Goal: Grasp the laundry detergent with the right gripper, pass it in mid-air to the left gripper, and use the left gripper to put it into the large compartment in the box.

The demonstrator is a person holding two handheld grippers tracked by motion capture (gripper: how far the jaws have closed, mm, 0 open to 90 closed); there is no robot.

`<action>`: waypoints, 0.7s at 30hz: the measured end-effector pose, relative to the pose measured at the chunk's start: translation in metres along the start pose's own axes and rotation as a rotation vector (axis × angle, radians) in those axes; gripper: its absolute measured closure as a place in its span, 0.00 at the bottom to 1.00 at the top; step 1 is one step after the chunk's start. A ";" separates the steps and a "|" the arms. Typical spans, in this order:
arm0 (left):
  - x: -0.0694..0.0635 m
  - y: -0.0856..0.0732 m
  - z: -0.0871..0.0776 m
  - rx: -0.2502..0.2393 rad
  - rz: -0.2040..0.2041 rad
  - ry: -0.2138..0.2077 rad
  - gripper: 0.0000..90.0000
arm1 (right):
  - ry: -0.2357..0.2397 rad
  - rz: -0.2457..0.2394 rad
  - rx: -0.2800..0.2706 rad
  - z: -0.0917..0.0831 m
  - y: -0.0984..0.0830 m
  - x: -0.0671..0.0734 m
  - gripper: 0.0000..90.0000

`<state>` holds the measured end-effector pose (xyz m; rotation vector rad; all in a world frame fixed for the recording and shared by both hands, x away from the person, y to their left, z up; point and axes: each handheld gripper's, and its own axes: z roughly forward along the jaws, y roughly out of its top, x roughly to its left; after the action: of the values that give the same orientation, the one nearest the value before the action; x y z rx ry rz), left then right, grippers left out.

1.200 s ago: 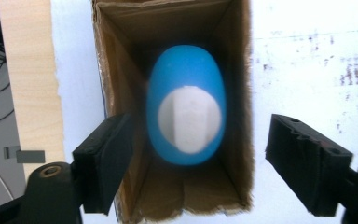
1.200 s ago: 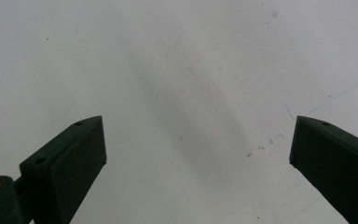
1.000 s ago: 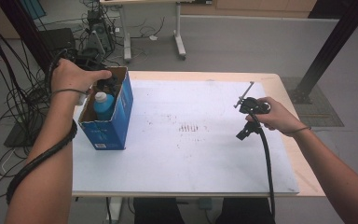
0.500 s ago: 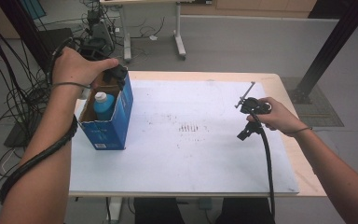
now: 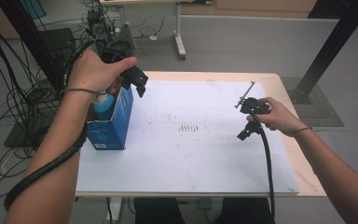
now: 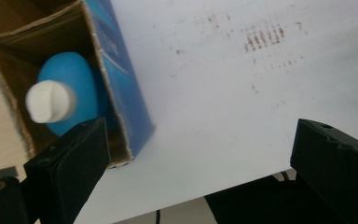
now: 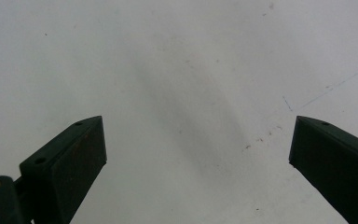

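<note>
An open blue cardboard box [image 5: 114, 123] stands at the left of the white sheet [image 5: 191, 154]. Inside it sits a blue bottle [image 5: 103, 106] with a white cap. My left gripper [image 5: 139, 83] hovers just above the box's far right corner. Its jaws have just been opening and now stand wide with nothing between them. In the left gripper view the bottle [image 6: 72, 88] lies inside the box [image 6: 121, 79], beyond the left jaw of the left gripper [image 6: 198, 133]. My right gripper [image 5: 244, 133] is held over the sheet's right side. In the right gripper view the right gripper [image 7: 198, 135] is open over bare sheet.
The wooden table edge [image 5: 303, 158] shows right of the sheet. Faint dark marks [image 5: 189, 127] dot the sheet's middle. Cables and equipment [image 5: 32, 93] crowd the floor left of the table. A black post [image 5: 331, 46] stands at the far right.
My left hand has lifted out of the box and shifted toward its far right corner, leaving the bottle inside. The right hand has stayed put.
</note>
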<state>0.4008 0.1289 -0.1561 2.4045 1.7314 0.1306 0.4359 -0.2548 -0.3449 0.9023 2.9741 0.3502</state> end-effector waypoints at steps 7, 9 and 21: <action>-0.016 -0.004 0.013 0.005 0.033 -0.034 0.06 | -0.002 0.001 -0.010 -0.001 0.000 0.002 0.04; -0.021 -0.006 0.019 0.008 0.048 -0.038 0.06 | -0.001 -0.002 -0.010 -0.001 0.001 0.002 0.04; -0.039 -0.025 0.064 0.025 0.060 -0.065 0.06 | 0.008 0.034 -0.012 0.001 -0.001 0.000 0.04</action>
<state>0.3761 0.0935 -0.2222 2.4509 1.6440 0.0380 0.4352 -0.2554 -0.3462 0.9542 2.9631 0.3727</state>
